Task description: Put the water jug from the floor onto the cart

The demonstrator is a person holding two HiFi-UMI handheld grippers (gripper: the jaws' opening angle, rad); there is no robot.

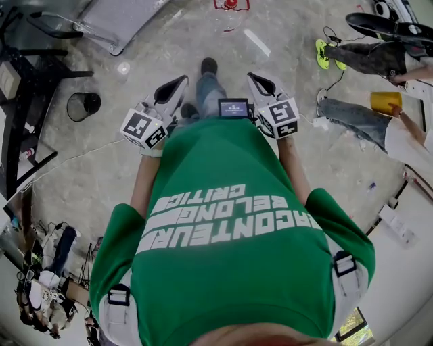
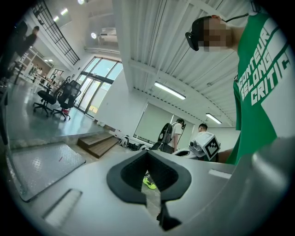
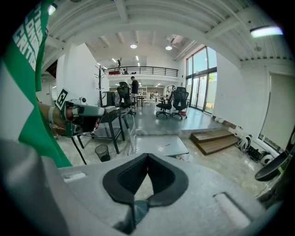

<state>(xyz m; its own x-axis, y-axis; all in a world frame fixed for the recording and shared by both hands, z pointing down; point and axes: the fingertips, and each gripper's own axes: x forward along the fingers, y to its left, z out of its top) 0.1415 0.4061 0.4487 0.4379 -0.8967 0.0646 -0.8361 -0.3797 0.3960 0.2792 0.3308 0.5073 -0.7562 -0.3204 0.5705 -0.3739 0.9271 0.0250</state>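
Both claws are shut and empty. Left claw (image 2: pixel 147 153): jaws together at the tips, nothing clamped, floor visible through the pad gap. Right claw (image 3: pixel 147 155): same, pads meet, nothing held. In the head view both are held out in front of the person's green shirt (image 1: pixel 230 230), 1 on each side of a small screen (image 1: pixel 233 107), pointing away from the body.

Water jug (image 1: pixel 230 10): looks like the clear body with a red top at the top edge of the head view. It sits on the floor (image 1: pixel 122 169) ahead of the person, partly cut off by the frame. It is near the cart (image 1: pixel 128 20) but apart from it, not on the deck. Cart is a flat metal-plate platform at upper left, deck bare.

Black bin (image 1: pixel 82 105) on the floor left of the left claw. A seated person with neon shoes (image 1: pixel 326 55) is at the right.
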